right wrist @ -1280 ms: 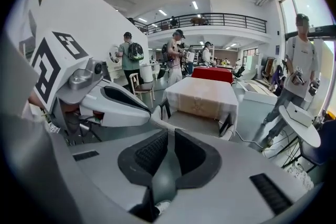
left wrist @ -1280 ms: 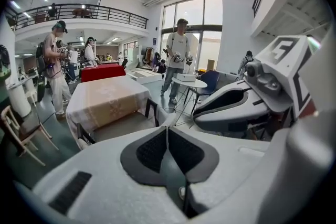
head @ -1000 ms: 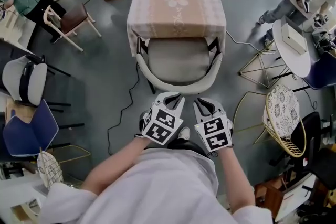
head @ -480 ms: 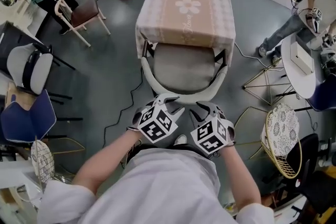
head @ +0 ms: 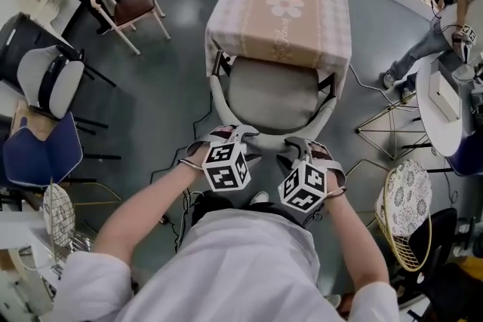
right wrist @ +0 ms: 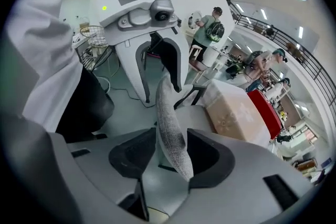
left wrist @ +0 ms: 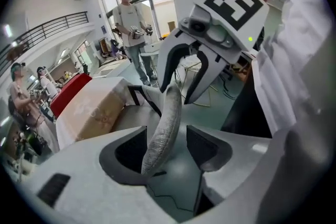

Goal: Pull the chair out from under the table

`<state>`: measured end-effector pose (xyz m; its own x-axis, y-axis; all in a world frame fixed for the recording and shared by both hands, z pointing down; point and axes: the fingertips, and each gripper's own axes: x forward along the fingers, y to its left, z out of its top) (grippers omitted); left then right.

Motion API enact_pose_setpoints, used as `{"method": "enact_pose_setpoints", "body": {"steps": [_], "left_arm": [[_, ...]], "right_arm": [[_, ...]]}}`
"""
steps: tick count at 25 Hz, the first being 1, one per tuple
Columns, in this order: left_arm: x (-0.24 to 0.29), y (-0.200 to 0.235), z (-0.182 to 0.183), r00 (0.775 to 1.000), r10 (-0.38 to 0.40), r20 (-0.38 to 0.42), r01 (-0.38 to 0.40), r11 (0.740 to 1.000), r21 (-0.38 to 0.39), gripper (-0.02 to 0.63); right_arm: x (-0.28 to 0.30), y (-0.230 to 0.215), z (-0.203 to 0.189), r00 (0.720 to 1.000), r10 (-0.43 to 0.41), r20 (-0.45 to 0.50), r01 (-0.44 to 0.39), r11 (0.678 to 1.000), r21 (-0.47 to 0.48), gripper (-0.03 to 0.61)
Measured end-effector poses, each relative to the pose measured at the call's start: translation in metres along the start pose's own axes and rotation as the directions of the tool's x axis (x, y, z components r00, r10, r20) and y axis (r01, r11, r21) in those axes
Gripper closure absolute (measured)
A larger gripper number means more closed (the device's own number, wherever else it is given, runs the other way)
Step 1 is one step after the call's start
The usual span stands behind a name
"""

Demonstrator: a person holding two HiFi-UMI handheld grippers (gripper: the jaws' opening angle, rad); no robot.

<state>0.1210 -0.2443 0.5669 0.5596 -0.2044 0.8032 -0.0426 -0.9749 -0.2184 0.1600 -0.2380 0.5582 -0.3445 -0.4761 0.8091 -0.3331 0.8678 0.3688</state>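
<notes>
A grey chair (head: pixel 273 94) is tucked under a table (head: pixel 281 7) draped in a pink cloth with a flower print. Its curved backrest rim (head: pixel 260 138) faces me. My left gripper (head: pixel 226 136) and right gripper (head: pixel 303 147) sit side by side on that rim. Both sets of jaws have just been opening and now straddle the rim. In the left gripper view the rim (left wrist: pixel 165 118) runs between the open jaws of the left gripper (left wrist: pixel 167 145). The right gripper view shows the same rim (right wrist: pixel 169 118) between the right gripper's (right wrist: pixel 170 159) open jaws.
A wooden chair (head: pixel 128 7), a grey chair (head: pixel 49 83) and a blue chair (head: pixel 41 154) stand at left. A wire chair (head: pixel 404 207) and a round white table (head: pixel 441 102) are at right. A cable (head: pixel 198 124) lies on the floor. People stand around.
Both grippers have dropped forward onto the chair's backrest rim and rolled. Their jaws, shut a second ago, now stand open around the rim.
</notes>
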Motion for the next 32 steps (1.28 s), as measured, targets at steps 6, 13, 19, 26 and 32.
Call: {"method": "enact_pose_setpoints", "body": {"steps": [6, 13, 19, 26, 32], "left_arm": [[0.017, 0.001, -0.015, 0.995, -0.014, -0.103, 0.026, 0.992, 0.123, 0.378], [0.03, 0.005, -0.025, 0.987, -0.043, -0.155, 0.069, 0.983, 0.169, 0.41], [0.031, 0.006, -0.026, 0.985, -0.009, -0.174, 0.047, 0.975, 0.218, 0.468], [0.031, 0.006, -0.028, 0.981, -0.007, -0.196, 0.049, 0.976, 0.212, 0.489], [0.032, 0.006, -0.027, 0.979, 0.005, -0.205, 0.04, 0.975, 0.217, 0.5]], "right_arm": [[0.021, 0.001, -0.007, 0.998, 0.039, -0.04, -0.043, 0.994, -0.1, 0.425], [0.042, 0.005, -0.011, 0.994, 0.051, -0.092, -0.07, 0.974, -0.217, 0.426], [0.044, 0.008, -0.013, 0.993, 0.065, -0.099, -0.087, 0.965, -0.246, 0.457], [0.045, 0.008, -0.011, 0.991, 0.06, -0.119, -0.088, 0.965, -0.248, 0.486], [0.045, 0.009, -0.013, 0.989, 0.064, -0.132, -0.093, 0.968, -0.231, 0.494]]}}
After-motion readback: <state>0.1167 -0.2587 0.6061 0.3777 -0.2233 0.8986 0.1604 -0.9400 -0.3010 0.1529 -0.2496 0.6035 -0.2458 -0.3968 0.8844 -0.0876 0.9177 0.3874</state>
